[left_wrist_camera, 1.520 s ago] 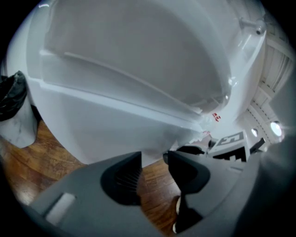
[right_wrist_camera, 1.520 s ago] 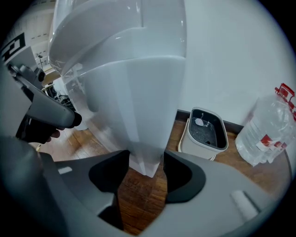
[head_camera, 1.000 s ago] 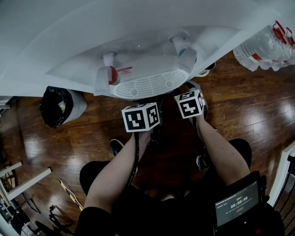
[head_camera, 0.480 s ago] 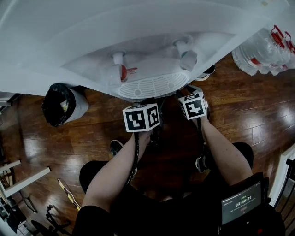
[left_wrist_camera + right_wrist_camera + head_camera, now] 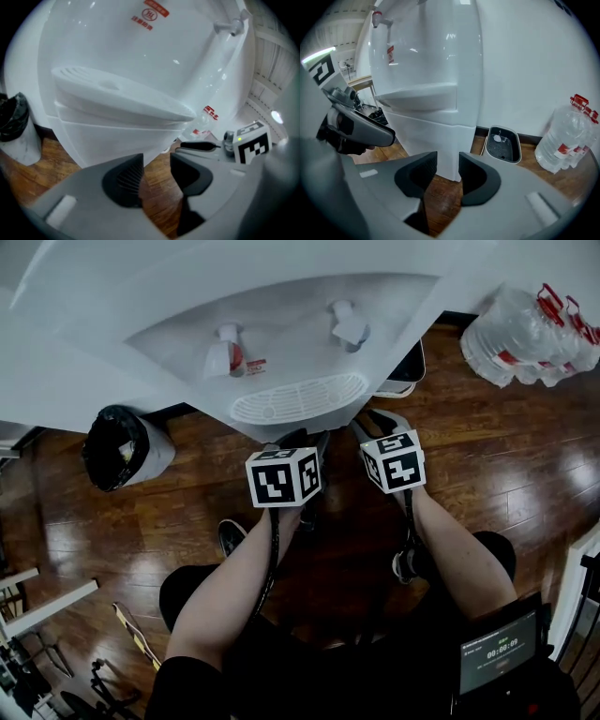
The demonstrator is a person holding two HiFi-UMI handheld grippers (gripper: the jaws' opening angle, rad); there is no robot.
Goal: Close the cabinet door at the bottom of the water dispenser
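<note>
The white water dispenser (image 5: 281, 324) fills the top of the head view, with two taps and a slotted drip tray (image 5: 300, 397). Its lower cabinet front (image 5: 433, 140) looks flush, and I see no gap at the door. My left gripper (image 5: 156, 176) hangs just under the drip tray (image 5: 117, 101); its jaws stand a little apart with only floor between them. Beside it, my right gripper (image 5: 447, 171) faces the cabinet's right corner. Its jaws are closing and hold nothing. In the head view both marker cubes (image 5: 284, 476) (image 5: 393, 461) sit in front of the dispenser's base.
A black-bagged bin (image 5: 120, 448) stands left of the dispenser. A grey tray (image 5: 503, 144) lies on the floor by the wall at right, with large water bottles (image 5: 525, 329) beyond it. White furniture legs (image 5: 37, 601) are at lower left. The floor is dark wood.
The dispenser has slid up in the head view, so the drip tray now lies farther from both cubes. The right cube has come slightly down and right; the left cube barely shifted.
</note>
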